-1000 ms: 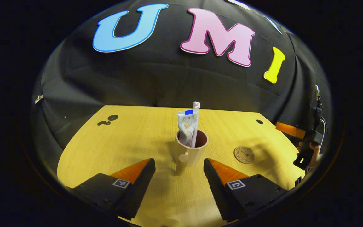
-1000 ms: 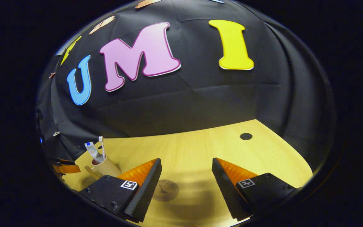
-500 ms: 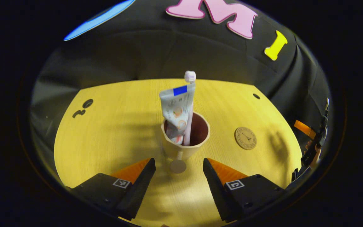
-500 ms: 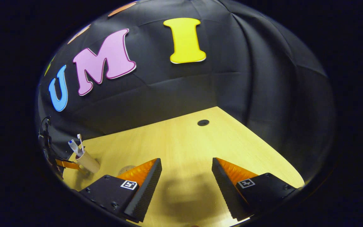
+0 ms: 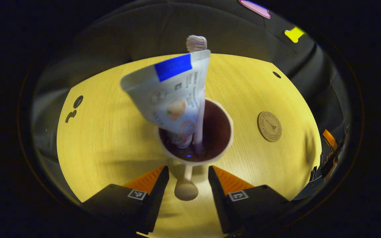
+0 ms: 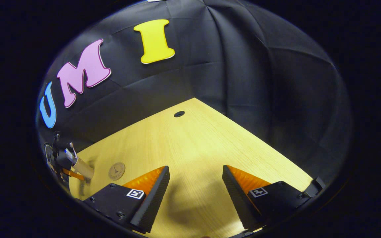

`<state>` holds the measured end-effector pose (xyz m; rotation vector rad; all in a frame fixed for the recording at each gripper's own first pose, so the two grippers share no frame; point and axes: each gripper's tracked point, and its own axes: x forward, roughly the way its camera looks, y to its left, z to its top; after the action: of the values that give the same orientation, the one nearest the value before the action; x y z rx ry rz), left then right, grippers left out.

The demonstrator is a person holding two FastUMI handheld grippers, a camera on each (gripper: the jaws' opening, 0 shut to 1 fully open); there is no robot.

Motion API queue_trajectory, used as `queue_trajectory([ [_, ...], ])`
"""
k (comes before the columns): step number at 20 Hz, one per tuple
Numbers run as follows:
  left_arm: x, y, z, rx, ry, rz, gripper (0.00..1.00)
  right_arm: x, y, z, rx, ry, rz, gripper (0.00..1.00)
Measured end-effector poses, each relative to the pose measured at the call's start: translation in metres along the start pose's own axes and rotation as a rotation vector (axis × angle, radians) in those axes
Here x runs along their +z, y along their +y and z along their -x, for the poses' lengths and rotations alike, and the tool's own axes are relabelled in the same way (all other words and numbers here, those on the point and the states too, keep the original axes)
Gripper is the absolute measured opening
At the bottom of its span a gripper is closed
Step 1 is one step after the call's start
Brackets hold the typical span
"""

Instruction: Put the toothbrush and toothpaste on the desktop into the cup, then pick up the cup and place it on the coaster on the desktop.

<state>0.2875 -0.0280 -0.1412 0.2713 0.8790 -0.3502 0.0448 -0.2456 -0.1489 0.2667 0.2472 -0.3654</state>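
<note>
Left hand-held gripper (image 5: 186, 180) apart, fingers either side of cup (image 5: 195, 155) handle, w/o contact; coaster (image 5: 269, 121) right.

I'm working in a recording booth, not a home: black cloth (image 6: 243, 82) hangs as wall all round beyond my fingers, creased and draped. Ahead of the fingers lies one bare wooden desk (image 6: 193, 145) with cable holes (image 6: 179, 114), holding just a cup (image 5: 195, 142) and coaster (image 5: 269, 122), staged like a test set
</note>
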Motion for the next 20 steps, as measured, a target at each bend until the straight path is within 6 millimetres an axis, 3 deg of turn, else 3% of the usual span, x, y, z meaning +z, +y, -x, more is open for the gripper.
queue_trajectory([
  [3, 0.004, 0.004, 0.001, 0.029, 0.036, -0.033, 0.66, 0.0, -0.001, 0.007, -0.006, 0.0, -0.012, 0.98],
  [6, 0.001, 0.004, -0.002, 0.066, 0.078, -0.036, 0.42, -0.006, -0.002, 0.018, 0.002, 0.012, -0.019, 0.98],
  [8, 0.001, -0.002, -0.003, 0.073, 0.07, 0.011, 0.31, -0.012, 0.0, 0.023, 0.004, 0.026, -0.029, 0.98],
  [10, -0.001, -0.004, -0.001, 0.079, 0.062, 0.054, 0.34, -0.015, 0.003, 0.03, 0.005, 0.041, -0.046, 0.98],
  [11, -0.002, -0.005, -0.001, 0.079, 0.054, 0.064, 0.29, -0.017, 0.004, 0.034, 0.006, 0.046, -0.052, 0.98],
  [13, -0.003, -0.008, 0.001, 0.081, 0.034, 0.085, 0.32, -0.017, 0.005, 0.041, 0.01, 0.044, -0.043, 0.98],
  [14, -0.002, -0.012, 0.001, 0.078, 0.02, 0.101, 0.27, -0.017, 0.005, 0.044, 0.008, 0.042, -0.032, 0.98],
  [18, 0.012, -0.026, 0.01, 0.065, -0.041, 0.082, 0.27, -0.011, 0.005, 0.051, 0.014, 0.037, -0.019, 0.98],
  [19, 0.017, -0.032, 0.013, 0.063, -0.053, 0.049, 0.31, -0.01, 0.004, 0.053, 0.018, 0.036, -0.014, 0.98],
  [20, 0.021, -0.04, 0.016, 0.06, -0.064, 0.015, 0.27, -0.009, 0.005, 0.053, 0.022, 0.035, -0.009, 0.98],
])
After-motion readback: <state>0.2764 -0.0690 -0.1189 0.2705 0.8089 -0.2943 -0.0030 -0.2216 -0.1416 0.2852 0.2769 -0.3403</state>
